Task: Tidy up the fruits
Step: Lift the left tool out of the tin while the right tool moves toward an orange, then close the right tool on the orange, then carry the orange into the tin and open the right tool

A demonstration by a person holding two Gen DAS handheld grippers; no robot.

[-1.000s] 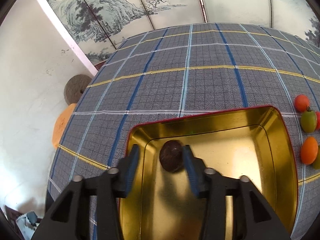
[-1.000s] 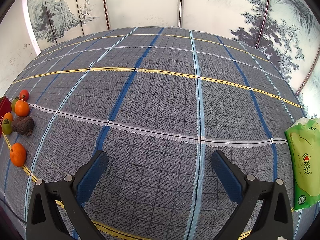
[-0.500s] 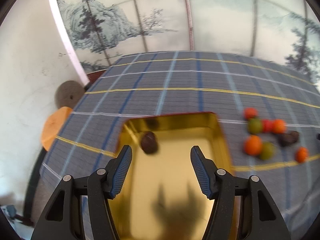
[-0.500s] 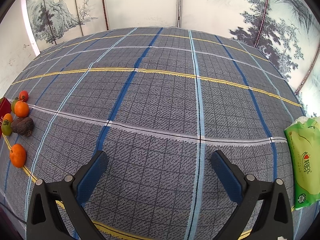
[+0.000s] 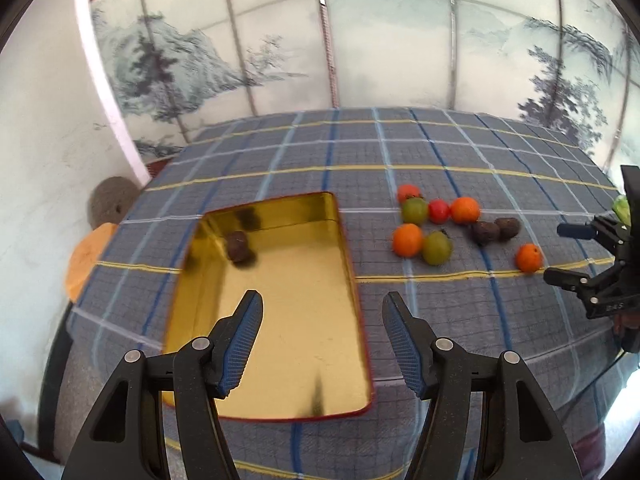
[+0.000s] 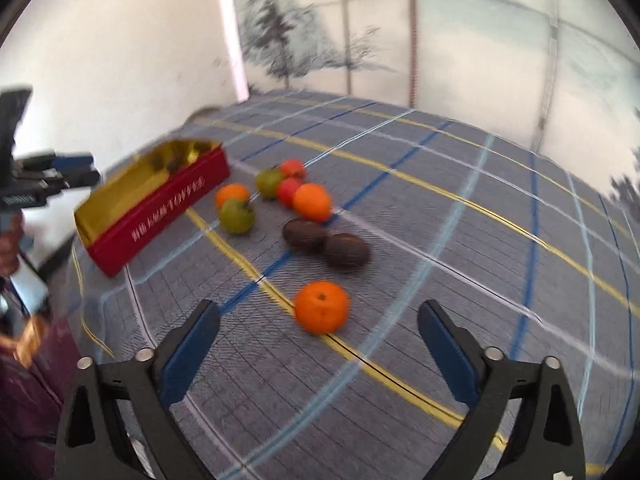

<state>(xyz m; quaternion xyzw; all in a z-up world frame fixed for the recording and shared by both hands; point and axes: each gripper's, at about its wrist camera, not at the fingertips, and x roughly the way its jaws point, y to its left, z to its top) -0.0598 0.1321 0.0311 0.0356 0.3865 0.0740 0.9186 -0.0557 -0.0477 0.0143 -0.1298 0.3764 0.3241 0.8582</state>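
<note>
Bare cloth lies between the right tool [image 6: 318, 354] and the nearest orange [image 6: 322, 307]; fruit crowds behind it.

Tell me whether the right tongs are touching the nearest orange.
Apart. In the right wrist view the right tongs stand open, and the nearest orange sits on the plaid cloth ahead, clear of both fingers.
</note>
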